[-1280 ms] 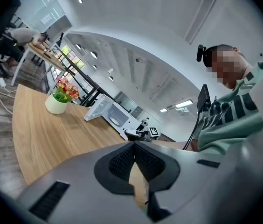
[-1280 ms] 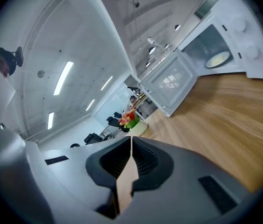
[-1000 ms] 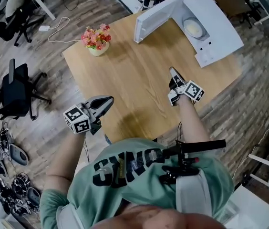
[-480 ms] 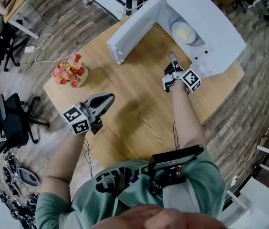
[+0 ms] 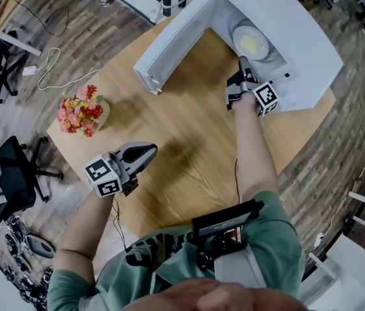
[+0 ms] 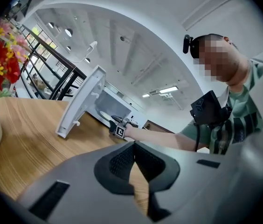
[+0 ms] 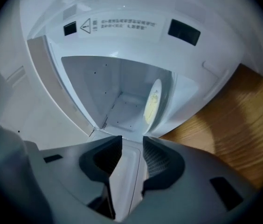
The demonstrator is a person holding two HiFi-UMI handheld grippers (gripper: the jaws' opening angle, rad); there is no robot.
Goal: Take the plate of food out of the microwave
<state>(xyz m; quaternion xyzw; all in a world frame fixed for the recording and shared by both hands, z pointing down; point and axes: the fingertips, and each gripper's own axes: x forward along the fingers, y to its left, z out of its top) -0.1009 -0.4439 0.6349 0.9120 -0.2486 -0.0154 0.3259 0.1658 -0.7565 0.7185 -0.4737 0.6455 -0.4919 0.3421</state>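
Furthest to the left of my left claw stands the small cream pot of red and yellow flowers (image 5: pixel 79 111), well apart from anything I am doing. My left claw (image 5: pixel 151 150) hangs low over the round light-wood table (image 5: pixel 189 135), its pads pressed together on nothing. It has come in a little over the near edge and takes no part in this step. Ahead and to the right of it, the white microwave's door (image 5: pixel 176 41) stands swung wide open. That leaves a free lane for my right claw (image 5: pixel 242 62), where the real change is. A second ago it sat clenched over the middle of the table, and now it has travelled up to the mouth of the white boxy microwave (image 5: pixel 309 50). Its jaws have just been opening. They now stand apart with only the sill of the oven showing between them, gripping nothing. Just beyond the tips, slightly to their right, sits the round white plate with pale yellow food (image 5: pixel 250 42), inside the cavity on the oven floor and untouched. I judge the approach nearly finished. The spread jaws look ready to slide over the plate's near rim, and the pull-out has not yet begun.
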